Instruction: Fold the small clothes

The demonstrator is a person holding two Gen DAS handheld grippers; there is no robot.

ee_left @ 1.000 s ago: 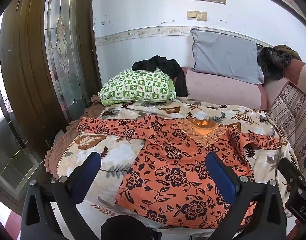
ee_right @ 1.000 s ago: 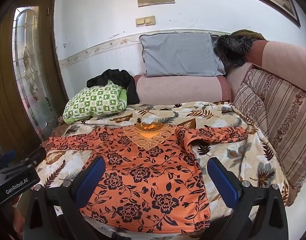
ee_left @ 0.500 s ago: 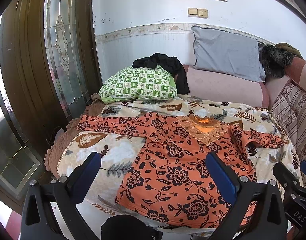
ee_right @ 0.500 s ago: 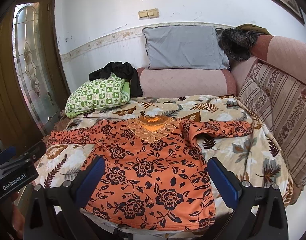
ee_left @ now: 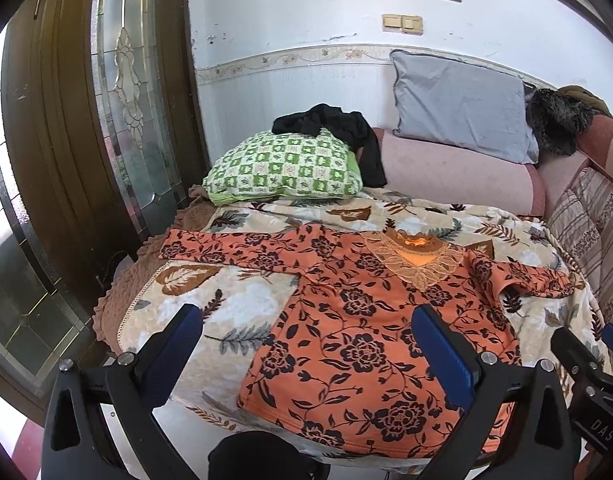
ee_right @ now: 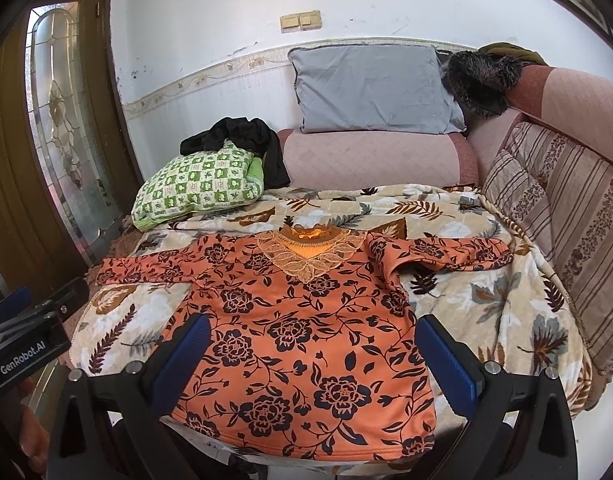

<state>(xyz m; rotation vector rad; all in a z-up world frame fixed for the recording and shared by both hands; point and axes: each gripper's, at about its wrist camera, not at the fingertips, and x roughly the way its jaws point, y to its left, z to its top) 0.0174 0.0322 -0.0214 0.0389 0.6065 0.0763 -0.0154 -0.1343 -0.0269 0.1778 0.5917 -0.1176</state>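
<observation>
Room: white wall, a wooden door with leaded glass (ee_left: 126, 92) at the left, and a pink sofa (ee_right: 370, 156) behind and to the right.
Surface: one leaf-print blanket (ee_left: 234, 304) covers the seat.
Top: one orange floral top (ee_right: 294, 332) lies flat and face up on the blanket, lace neckline (ee_right: 310, 252) away from the cameras, hem nearest them; both sleeves lie out to the sides (the right one buckled near the shoulder).
Cushions: two, one grey (ee_right: 370, 88) upright against the wall, one green checked (ee_left: 282, 168) on the blanket with a black garment (ee_left: 338, 128) draped over it.
Left gripper (ee_left: 306, 344): held level over the near hem, blue pads (ee_left: 442, 356) wide apart, nothing between them.
Right gripper (ee_right: 312, 352): same pose above the hem, jaws spread wide, empty.
</observation>
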